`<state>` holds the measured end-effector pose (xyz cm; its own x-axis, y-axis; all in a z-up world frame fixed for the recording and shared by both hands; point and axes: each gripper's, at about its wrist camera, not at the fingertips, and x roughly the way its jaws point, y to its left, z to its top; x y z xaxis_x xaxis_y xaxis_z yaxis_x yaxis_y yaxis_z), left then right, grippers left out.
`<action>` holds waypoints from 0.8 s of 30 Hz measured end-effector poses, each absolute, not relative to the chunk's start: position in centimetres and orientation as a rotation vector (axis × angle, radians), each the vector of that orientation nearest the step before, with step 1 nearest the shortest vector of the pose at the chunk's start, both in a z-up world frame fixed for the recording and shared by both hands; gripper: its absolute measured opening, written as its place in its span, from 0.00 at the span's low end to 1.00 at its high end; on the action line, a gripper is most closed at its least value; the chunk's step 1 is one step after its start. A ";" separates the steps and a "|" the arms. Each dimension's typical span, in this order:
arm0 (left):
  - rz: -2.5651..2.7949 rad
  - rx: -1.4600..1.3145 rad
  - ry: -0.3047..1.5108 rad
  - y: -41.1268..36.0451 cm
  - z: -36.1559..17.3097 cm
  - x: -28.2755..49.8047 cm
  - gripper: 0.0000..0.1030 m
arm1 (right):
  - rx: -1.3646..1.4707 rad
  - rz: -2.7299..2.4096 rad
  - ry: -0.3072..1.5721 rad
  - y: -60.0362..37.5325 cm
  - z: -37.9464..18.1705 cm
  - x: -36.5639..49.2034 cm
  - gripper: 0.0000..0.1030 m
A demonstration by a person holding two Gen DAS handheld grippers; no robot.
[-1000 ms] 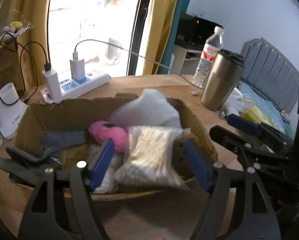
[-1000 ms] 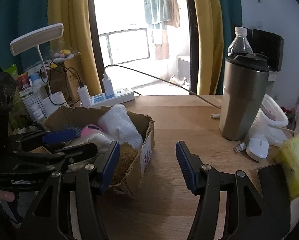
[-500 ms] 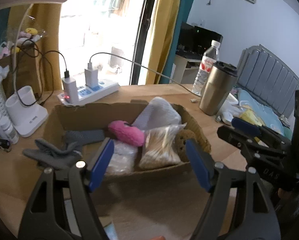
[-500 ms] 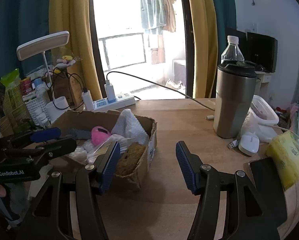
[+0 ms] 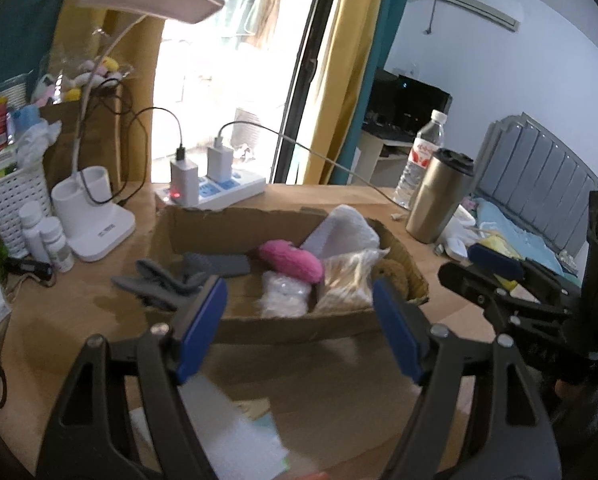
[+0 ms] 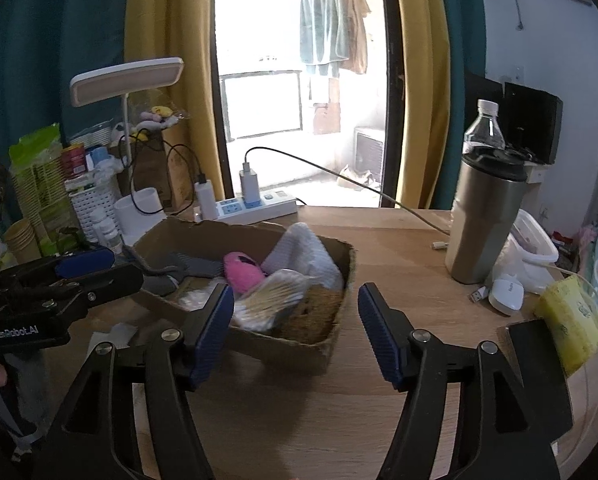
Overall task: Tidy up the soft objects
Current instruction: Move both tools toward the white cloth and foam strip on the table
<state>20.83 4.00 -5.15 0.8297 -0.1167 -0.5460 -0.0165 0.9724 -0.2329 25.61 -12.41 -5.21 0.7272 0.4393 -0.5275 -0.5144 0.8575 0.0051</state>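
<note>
Left gripper: jaws spread wide, blue pads clear of everything, nothing held. It hangs above the wooden table, short of the near wall of the cardboard box.

Right gripper: jaws likewise wide apart and empty, poised over the table at the box's right near corner. In the left wrist view it appears at 3 o'clock.

Box contents, seen from the left wrist:
- pink plush item near the centre;
- white knitted cloth at 1 o'clock from it, leaning against the far right wall;
- clear bag of cotton swabs at 4 o'clock from the plush, touching it;
- second clear bag of white material just left of the swabs, blurred;
- brown fibrous pad in the right end, partly hidden by the swab bag;
- grey sock lying flat at 9 o'clock from the plush.

A grey glove drapes over the box's left edge, part inside, part on the table.

Surroundings: steel tumbler stands upright at 2 o'clock from the box, well apart, with a water bottle behind it. A power strip lies beyond the far wall at 12 o'clock. A desk lamp stands at 10 o'clock.
</note>
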 end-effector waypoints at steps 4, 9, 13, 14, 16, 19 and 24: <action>-0.035 -0.247 0.584 5.3 -5.4 19.5 0.78 | -0.166 0.544 0.545 -10.9 -5.2 25.0 0.67; -0.005 -0.283 0.584 7.4 -6.1 18.2 0.88 | -0.188 0.561 0.554 -9.2 -5.5 24.4 0.68; 0.007 -0.298 0.588 8.6 -6.7 17.3 0.88 | -0.200 0.573 0.570 -7.9 -6.0 24.0 0.70; 0.009 -0.301 0.589 8.9 -6.8 17.1 0.88 | -0.205 0.577 0.573 -7.5 -6.1 23.8 0.71; 0.013 -0.308 0.593 9.5 -7.2 16.6 0.88 | -0.214 0.583 0.578 -6.9 -6.3 23.5 0.73; 0.019 -0.316 0.598 10.3 -7.7 16.0 0.88 | -0.228 0.588 0.588 -5.9 -6.7 23.1 0.73; 0.034 -0.333 0.609 11.9 -8.6 15.0 0.88 | -0.248 0.604 0.617 -4.1 -7.7 22.4 0.73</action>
<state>15.00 11.88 -8.64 0.8212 -0.0658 -0.5668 -0.1293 0.9461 -0.2970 22.44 -4.07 -7.75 0.6519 0.4543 -0.6072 -0.5975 0.8008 -0.0424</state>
